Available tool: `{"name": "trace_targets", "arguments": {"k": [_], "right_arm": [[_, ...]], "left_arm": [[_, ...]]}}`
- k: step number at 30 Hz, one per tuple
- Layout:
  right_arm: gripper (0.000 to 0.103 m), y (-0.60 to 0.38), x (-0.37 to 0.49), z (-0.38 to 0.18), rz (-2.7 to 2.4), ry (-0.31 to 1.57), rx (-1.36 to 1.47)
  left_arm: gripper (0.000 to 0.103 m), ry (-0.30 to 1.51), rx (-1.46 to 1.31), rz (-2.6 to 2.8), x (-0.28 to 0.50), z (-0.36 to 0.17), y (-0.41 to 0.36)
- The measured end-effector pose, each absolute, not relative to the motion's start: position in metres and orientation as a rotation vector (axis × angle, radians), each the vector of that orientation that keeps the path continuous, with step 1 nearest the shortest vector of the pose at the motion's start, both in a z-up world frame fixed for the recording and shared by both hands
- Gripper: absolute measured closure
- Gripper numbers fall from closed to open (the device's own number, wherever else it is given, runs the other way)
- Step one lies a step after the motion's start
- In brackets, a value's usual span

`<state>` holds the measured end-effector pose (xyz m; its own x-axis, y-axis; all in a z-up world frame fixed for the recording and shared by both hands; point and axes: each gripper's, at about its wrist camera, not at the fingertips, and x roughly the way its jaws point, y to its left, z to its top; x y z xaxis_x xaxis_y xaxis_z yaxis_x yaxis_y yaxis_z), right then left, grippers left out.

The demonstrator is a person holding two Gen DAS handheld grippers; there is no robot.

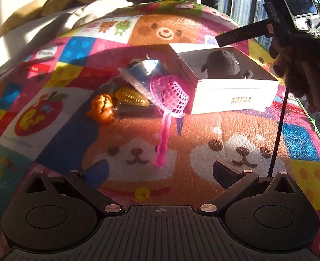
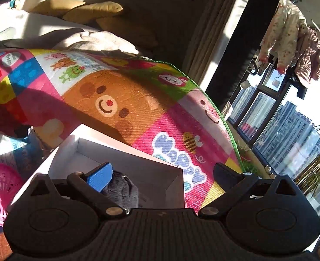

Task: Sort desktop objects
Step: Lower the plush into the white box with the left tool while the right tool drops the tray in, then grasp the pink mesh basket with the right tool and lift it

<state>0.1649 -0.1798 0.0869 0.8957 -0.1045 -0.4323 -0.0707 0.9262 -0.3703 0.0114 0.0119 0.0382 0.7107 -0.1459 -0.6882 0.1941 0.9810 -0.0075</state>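
On a colourful cartoon play mat (image 1: 51, 113) stands an open white box (image 1: 231, 91) with a grey plush toy (image 1: 223, 65) inside. A pink plastic strainer (image 1: 168, 95) leans against the box's left end, its handle pointing toward me. Left of it lie a toy corn cob (image 1: 131, 96), an orange toy (image 1: 102, 107) and a blue-and-silver packet (image 1: 142, 69). My left gripper (image 1: 160, 171) hovers open over the mat, short of the strainer handle, holding nothing. My right gripper (image 2: 162, 176) is open and empty above the box (image 2: 138, 163), with the plush toy (image 2: 120, 193) just below its blue-padded finger (image 2: 100, 179).
A hand (image 1: 305, 69) holds the right gripper over the box's right end. A sofa with tan cushions (image 2: 92, 10) and a crumpled blanket (image 2: 90, 41) lies beyond the mat. The mat's green edge (image 2: 227, 126) runs along a window with hanging clothes (image 2: 290, 28).
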Motion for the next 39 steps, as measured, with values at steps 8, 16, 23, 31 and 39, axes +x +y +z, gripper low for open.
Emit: {"name": "trace_targets", "arguments": {"k": [8,16,23,31,39], "right_arm": [[0.006,-0.150,0.101,0.091,0.276,0.431,-0.383],[0.031,-0.058,0.076,0.055,0.411,0.419,-0.682],[0.048,-0.036,0.101,0.024,0.385,0.512,-0.738],[0.053,-0.039,0.068,0.041,0.435,0.483,-0.693],[0.053,-0.117,0.025,0.078,0.565,0.695,-0.198]], "left_arm": [[0.000,0.728,0.167,-0.171,0.001,0.029,0.012],[0.000,0.741,0.132,-0.106,-0.021,0.022,0.052],[0.000,0.733,0.057,-0.032,-0.032,0.025,0.089],[0.000,0.742,0.031,-0.038,-0.032,0.022,0.093],[0.000,0.753,0.039,-0.073,-0.027,0.020,0.080]]}}
